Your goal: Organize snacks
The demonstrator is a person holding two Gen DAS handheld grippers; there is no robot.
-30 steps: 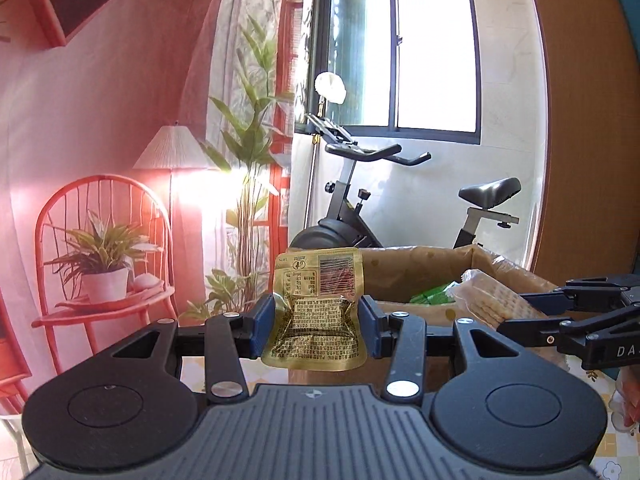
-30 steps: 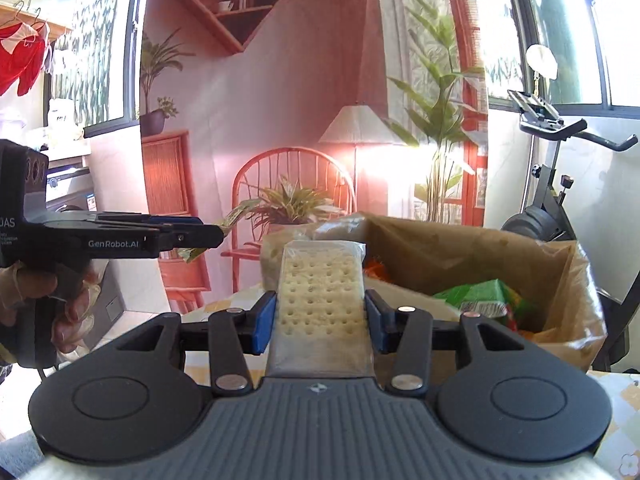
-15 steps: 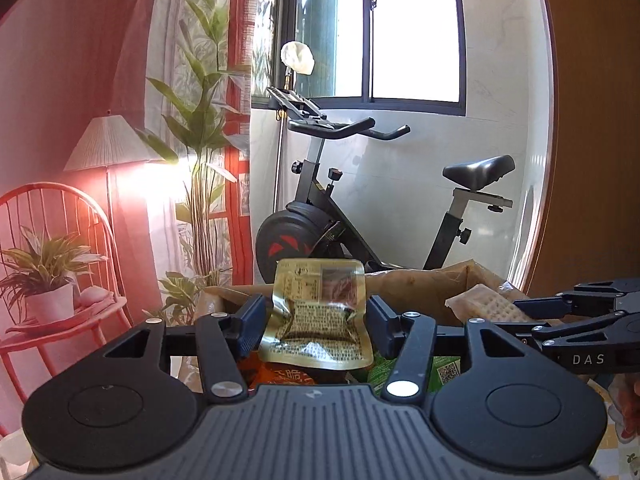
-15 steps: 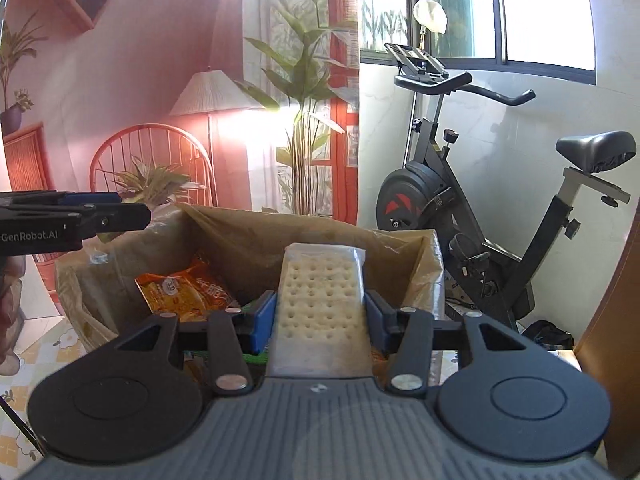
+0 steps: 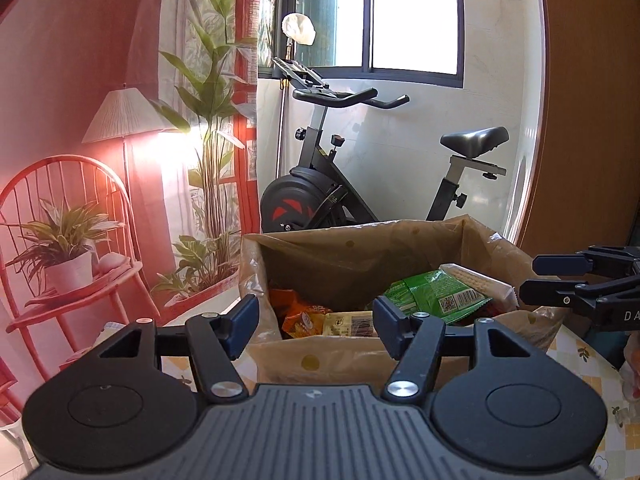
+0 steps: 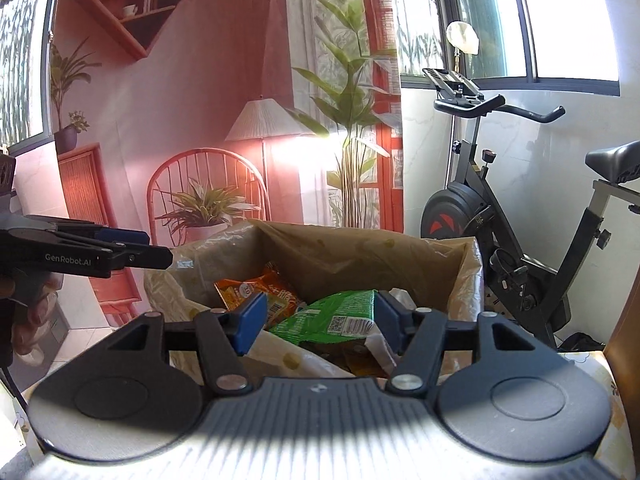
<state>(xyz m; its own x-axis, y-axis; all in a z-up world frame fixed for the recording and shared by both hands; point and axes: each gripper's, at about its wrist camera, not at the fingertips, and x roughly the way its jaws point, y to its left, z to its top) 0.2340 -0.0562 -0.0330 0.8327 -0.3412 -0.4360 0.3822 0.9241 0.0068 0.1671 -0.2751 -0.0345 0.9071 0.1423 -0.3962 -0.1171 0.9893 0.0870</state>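
A brown paper bag (image 5: 352, 248) (image 6: 360, 248) stands open on the table and holds snacks. In it lie a green packet (image 5: 436, 294) (image 6: 336, 312), an orange packet (image 5: 300, 316) (image 6: 256, 288), a gold pouch (image 5: 348, 322) and a cracker pack (image 5: 476, 280). My left gripper (image 5: 316, 324) is open and empty just above the bag's near rim. My right gripper (image 6: 320, 322) is open and empty over the bag. Each gripper shows in the other's view, the right (image 5: 576, 280) and the left (image 6: 100, 248).
An exercise bike (image 5: 360, 184) (image 6: 520, 216) stands behind the bag by the window. A red wall backdrop with a chair and plant (image 5: 60, 240) is at the left. A floral tablecloth (image 5: 588, 364) covers the table. A wooden panel (image 5: 592, 120) is at the right.
Both grippers have opened. The gold pouch has left my left gripper and the cracker pack has left my right gripper; both now lie in the bag.
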